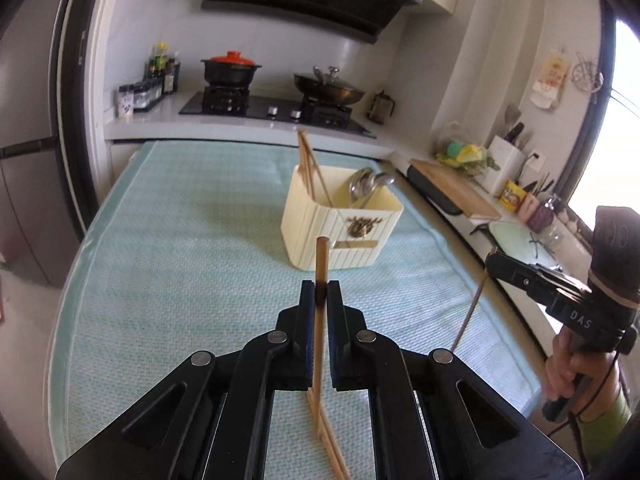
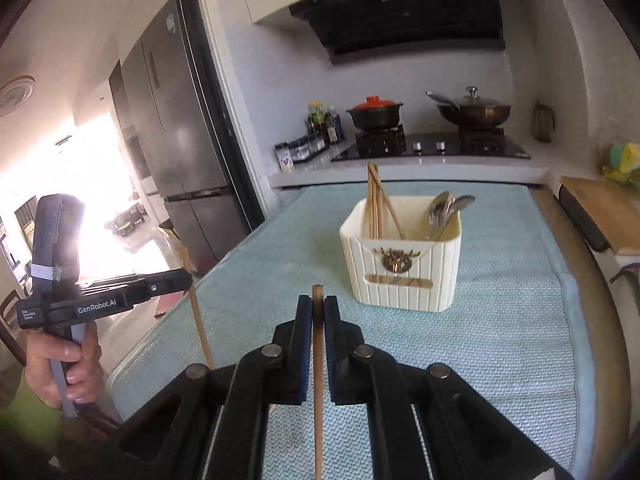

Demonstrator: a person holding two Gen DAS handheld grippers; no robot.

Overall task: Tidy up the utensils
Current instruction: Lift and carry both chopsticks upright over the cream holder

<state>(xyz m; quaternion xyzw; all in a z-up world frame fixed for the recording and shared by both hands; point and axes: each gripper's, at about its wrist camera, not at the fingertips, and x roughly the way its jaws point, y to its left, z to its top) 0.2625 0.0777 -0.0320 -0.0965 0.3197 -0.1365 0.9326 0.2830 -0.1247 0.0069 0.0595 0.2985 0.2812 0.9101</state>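
Left gripper (image 1: 321,286) clamped on one chopstick (image 1: 321,264), upright between its fingers. Ahead, cream holder (image 1: 340,220) on the mat-covered surface (image 1: 180,240). Right gripper (image 2: 318,302) likewise gripping a second chopstick (image 2: 318,360), seemingly lifted.

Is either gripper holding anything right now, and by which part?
Yes. The left gripper is shut on a chopstick near its upper end. The right gripper is shut on another chopstick, also near its upper end.
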